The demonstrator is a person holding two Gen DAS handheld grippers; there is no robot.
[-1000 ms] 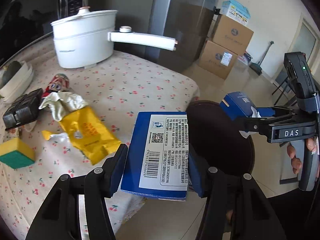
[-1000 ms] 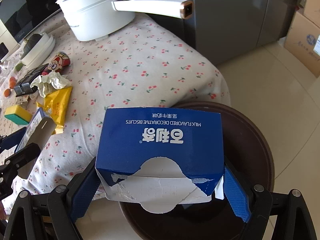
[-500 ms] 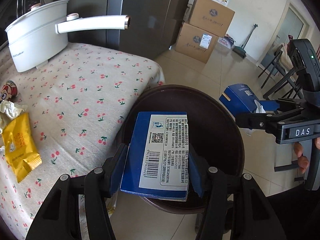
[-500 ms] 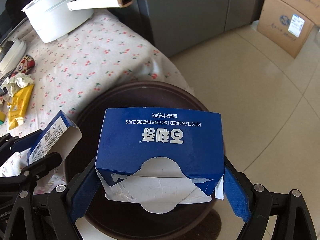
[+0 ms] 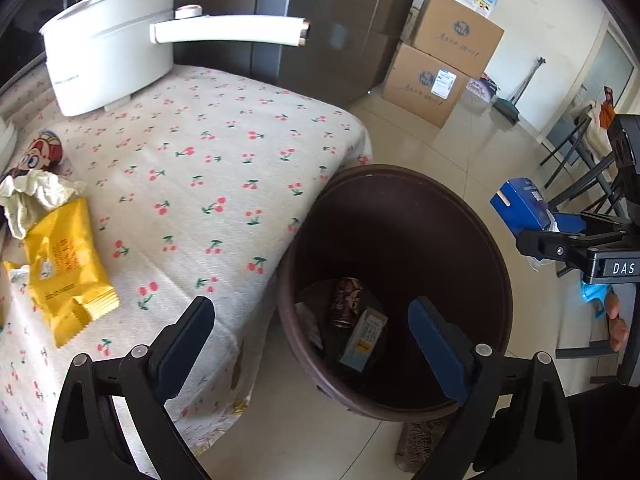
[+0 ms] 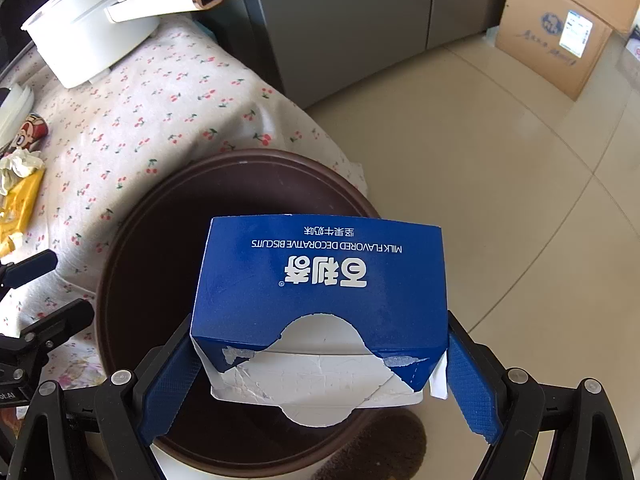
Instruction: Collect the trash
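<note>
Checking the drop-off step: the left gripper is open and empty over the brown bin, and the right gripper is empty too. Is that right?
Not quite. The right gripper is not empty: the right wrist view shows its jaws clamped on the blue biscuit box above the brown bin. The rest holds: the left gripper has nothing between its opening jaws over the bin.

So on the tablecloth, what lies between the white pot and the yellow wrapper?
In the left wrist view, a cartoon-printed can on its side and a crumpled paper wad, which overlaps the top of the yellow wrapper, lie below the white pot.
</note>
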